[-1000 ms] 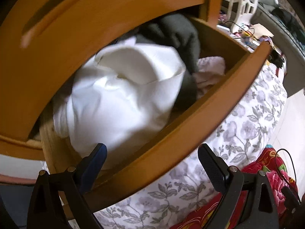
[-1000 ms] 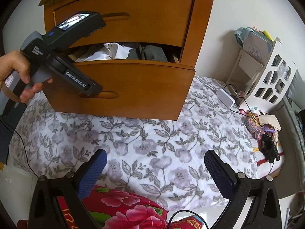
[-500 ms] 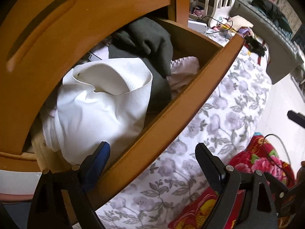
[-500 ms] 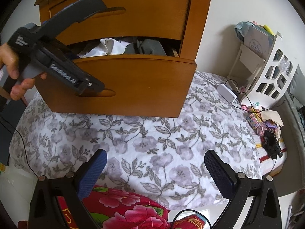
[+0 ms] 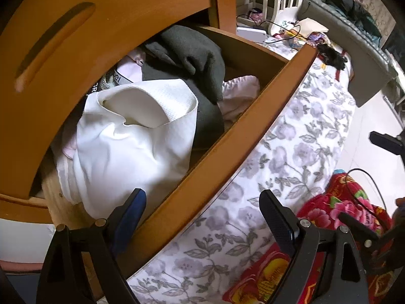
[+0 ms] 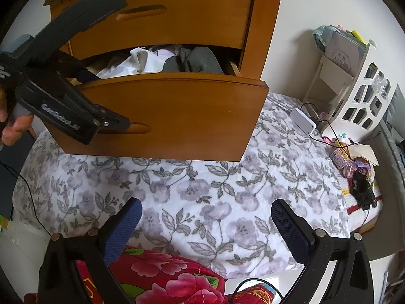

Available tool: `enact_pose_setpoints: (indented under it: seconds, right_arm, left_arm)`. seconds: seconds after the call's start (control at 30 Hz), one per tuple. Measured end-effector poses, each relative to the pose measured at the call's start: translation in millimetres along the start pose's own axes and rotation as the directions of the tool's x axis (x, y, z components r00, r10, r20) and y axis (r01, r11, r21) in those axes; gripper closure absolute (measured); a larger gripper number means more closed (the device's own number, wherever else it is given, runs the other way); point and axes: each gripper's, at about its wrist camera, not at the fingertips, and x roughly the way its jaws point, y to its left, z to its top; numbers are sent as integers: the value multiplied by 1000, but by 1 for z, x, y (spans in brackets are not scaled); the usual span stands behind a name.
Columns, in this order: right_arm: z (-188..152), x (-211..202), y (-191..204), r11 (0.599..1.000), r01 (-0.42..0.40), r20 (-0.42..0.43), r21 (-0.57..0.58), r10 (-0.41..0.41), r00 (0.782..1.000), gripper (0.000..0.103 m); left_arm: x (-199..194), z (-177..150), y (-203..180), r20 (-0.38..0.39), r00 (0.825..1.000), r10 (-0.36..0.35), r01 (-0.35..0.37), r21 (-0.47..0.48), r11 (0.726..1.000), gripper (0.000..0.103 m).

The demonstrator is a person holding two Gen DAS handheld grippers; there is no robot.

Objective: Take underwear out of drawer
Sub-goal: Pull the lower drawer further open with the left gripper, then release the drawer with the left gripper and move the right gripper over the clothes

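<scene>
left gripper [image 5: 202,217]: jaws spread, astride drawer [image 5: 227,136] front | right gripper [image 6: 206,224]: jaws spread, empty

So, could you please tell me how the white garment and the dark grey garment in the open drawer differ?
The white garment lies at the drawer's front left, nearest the left gripper; the dark grey garment sits further back and right. The white one looks bulkier and smoother, the grey one more crumpled. Both lie loose in the drawer, ungripped.

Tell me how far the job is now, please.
Done: the drawer stands pulled open, clothes exposed. In hand: the left tongs, open and empty, straddle its front edge near the white garment. Left: grasping underwear and lifting it out. The right tongs hang open over the bed.
</scene>
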Motion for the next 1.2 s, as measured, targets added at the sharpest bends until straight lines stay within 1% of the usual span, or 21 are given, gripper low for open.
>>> enact_pose_setpoints:
  seconds: [0.03, 0.13, 0.23, 0.27, 0.4, 0.43, 0.6, 0.7, 0.77, 0.83, 0.87, 0.93, 1.0, 1.03, 1.07, 1.1, 1.13, 1.2]
  right_arm:
    - [0, 0, 1, 1000, -2, 0, -2, 2, 1000, 0]
    - [-1, -3, 4, 1000, -5, 6, -11, 5, 1000, 0]
    - [-1, -6, 3, 1000, -4, 11, -7, 4, 1000, 0]
    - [-1, -7, 3, 1000, -2, 13, -4, 2, 1000, 0]
    - [-1, -10, 2, 1000, 0, 19, -2, 0, 1000, 0]
    - [-1, -11, 2, 1000, 0, 21, 0, 0, 1000, 0]
    - [-2, -16, 1, 1000, 3, 28, 4, -3, 1000, 0]
    - [-1, -17, -2, 1000, 6, 30, 9, -7, 1000, 0]
    - [-1, -18, -3, 1000, 9, 31, 15, -9, 999, 0]
    - [0, -18, -5, 1000, 9, 32, 21, -9, 999, 0]
    - [0, -18, -6, 1000, 9, 32, 22, -10, 999, 0]
    - [1, -18, -8, 1000, 10, 34, 25, -11, 999, 0]
    - [1, -17, -11, 999, 9, 34, 32, -10, 999, 0]
    - [1, -16, -12, 999, 7, 33, 35, -8, 999, 0]
    - [1, -16, -13, 999, 8, 32, 35, -9, 999, 0]
    - [1, -15, -13, 999, 9, 30, 34, -10, 999, 0]
    - [1, -14, -14, 999, 12, 27, 31, -13, 1000, 0]
    - [1, -14, -14, 999, 16, 27, 30, -16, 1000, 0]
  left_arm:
    - [-1, -1, -1, -3, 1000, -9, 9, 6, 1000, 12]
    - [-3, -7, -9, -20, 1000, 0, 1, 31, 1000, 12]
    - [-8, -13, -14, -11, 999, -39, 40, 22, 999, 12]
    - [-9, -15, -17, -9, 999, -42, 42, 23, 999, 12]
    - [-11, -24, -28, -13, 1000, 0, 1, 53, 999, 12]
    - [-12, -25, -28, -10, 1000, -1, 1, 50, 999, 12]
    - [-16, -28, -23, 16, 1000, -11, 11, 4, 1000, 12]
    - [-16, -29, -23, 28, 1000, -2, 2, -10, 1000, 12]
    - [-19, -29, -20, 53, 999, 0, 2, -40, 999, 12]
    - [-23, -31, -15, 98, 995, -2, 12, -98, 995, 12]
    - [-25, -33, -13, 119, 993, 10, 6, -135, 991, 12]
    - [-31, -37, -8, 159, 983, 92, -57, -213, 975, 12]
    - [-41, -43, -7, 210, 971, 111, -56, -253, 966, 11]
    - [-50, -48, -7, 255, 959, 125, -49, -287, 957, 11]
    - [-56, -51, -7, 282, 949, 139, -48, -306, 951, 11]
    - [-63, -56, -8, 311, 936, 163, -54, -332, 942, 11]
    - [-67, -60, -8, 325, 928, 181, -59, -352, 934, 11]
    - [-78, -72, -7, 361, 907, 215, -50, -416, 908, 11]
